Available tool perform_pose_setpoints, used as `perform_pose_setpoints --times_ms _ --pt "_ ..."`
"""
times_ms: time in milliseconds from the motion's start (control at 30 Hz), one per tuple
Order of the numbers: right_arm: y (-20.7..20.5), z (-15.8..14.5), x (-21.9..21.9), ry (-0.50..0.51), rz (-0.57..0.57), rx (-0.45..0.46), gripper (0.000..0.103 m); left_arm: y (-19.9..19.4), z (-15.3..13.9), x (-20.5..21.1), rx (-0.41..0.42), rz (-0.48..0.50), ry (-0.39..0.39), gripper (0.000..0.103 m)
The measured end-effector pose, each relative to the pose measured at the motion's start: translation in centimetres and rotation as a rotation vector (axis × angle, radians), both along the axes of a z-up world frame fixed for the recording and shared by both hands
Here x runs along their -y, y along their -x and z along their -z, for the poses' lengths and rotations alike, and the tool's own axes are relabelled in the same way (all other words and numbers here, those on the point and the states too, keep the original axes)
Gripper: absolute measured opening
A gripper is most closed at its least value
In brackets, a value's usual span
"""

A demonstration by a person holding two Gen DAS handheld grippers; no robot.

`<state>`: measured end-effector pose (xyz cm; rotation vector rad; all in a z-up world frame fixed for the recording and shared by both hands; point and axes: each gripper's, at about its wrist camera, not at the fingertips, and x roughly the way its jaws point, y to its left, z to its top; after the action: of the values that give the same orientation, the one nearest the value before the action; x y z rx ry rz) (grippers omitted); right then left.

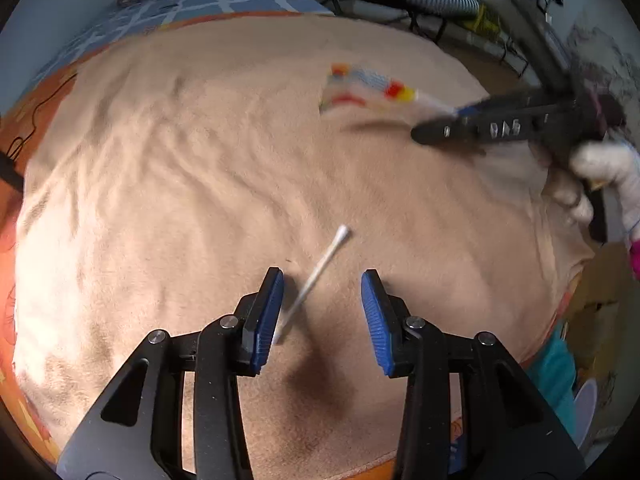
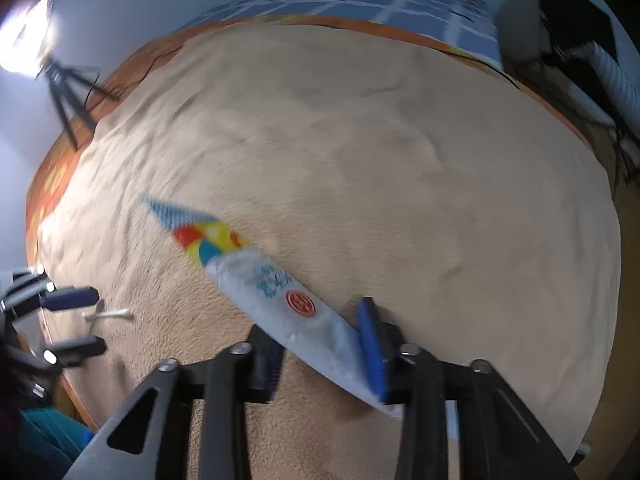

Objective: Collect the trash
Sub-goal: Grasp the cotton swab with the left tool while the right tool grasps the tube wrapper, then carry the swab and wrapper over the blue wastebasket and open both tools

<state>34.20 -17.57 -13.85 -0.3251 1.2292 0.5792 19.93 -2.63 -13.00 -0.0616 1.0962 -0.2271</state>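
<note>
On the bed: a tan blanket (image 1: 200, 168) covers the top, and two bits of trash sit on it.
Cotton swab: the cotton swab (image 1: 316, 280) lies slantwise between the left gripper (image 1: 322, 312) jaws, its near end beside the left blue pad (image 1: 266, 316), its far tip past the fingertips.
Left jaws: standing apart, not pressing the swab.
Wrapper: a long white wrapper (image 2: 280, 300) with a red seal and bright printed end sticks out forward-left from the right gripper (image 2: 320, 344).
Right jaws: closed on the wrapper's near end, lifted clear of the blanket in the left view.
Spacing: the two grippers are near each other, not touching.
</note>
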Motion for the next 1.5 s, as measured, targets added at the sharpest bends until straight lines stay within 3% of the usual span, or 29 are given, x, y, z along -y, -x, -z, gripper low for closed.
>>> perform_pose_setpoints --times_ms 33,133,267,500,633,667,733,833,900,933,1000,1100,1500 --pt "0.1 0.1 0.0 0.002 0.001 0.001 0.028 -0.1 0.1 0.1 0.007 -0.005 -0.004 0.040" --pt "0.8 -0.2 0.2 -0.007 0.015 -0.001 0.023 -0.7 0.2 -0.5 0.011 -0.050 -0.011 0.013" --pt "2.0 -1.0 1.3 -0.078 0.063 -0.021 0.017 -1.1 0.3 -2.9 -0.015 -0.130 0.146 0.002" --pt "3.9 -2.7 2.6 -0.197 0.123 -0.053 0.006 0.5 -1.6 -5.4 0.030 -0.204 0.226 0.001" --pt "5.3 -3.2 2.4 -0.182 0.112 -0.037 0.006 1.1 -2.3 -5.4 0.048 -0.161 0.230 0.001" --pt "5.7 -3.2 2.4 -0.182 0.116 -0.039 0.006 1.1 -2.1 -5.0 0.025 -0.135 0.234 0.005" --pt "6.2 -3.2 2.6 -0.187 0.124 -0.046 0.006 0.8 -1.6 -4.4 -0.015 -0.113 0.169 0.023" --pt "7.2 -3.3 2.6 -0.191 0.119 -0.052 0.006 0.2 -0.4 -3.5 -0.022 -0.128 0.023 0.023" --pt "8.1 -3.6 2.5 -0.189 0.106 -0.052 0.006 -0.3 0.2 -3.9 -0.019 -0.154 0.030 0.015" --pt "8.4 -3.7 2.6 -0.190 0.100 -0.051 0.006 -0.6 0.2 -4.0 -0.010 -0.162 0.027 0.005" --pt "9.2 -4.1 2.5 -0.193 0.091 -0.046 0.006 -1.0 0.2 -4.3 -0.012 -0.171 0.058 0.000" --pt "10.4 -4.7 2.7 -0.216 0.088 -0.049 0.006 -0.7 -0.2 -5.1 -0.014 -0.206 0.134 0.000" --pt "17.9 -6.0 3.4 -0.288 0.053 -0.080 0.006 6.8 -6.0 -4.6 0.084 -0.158 0.171 0.000"
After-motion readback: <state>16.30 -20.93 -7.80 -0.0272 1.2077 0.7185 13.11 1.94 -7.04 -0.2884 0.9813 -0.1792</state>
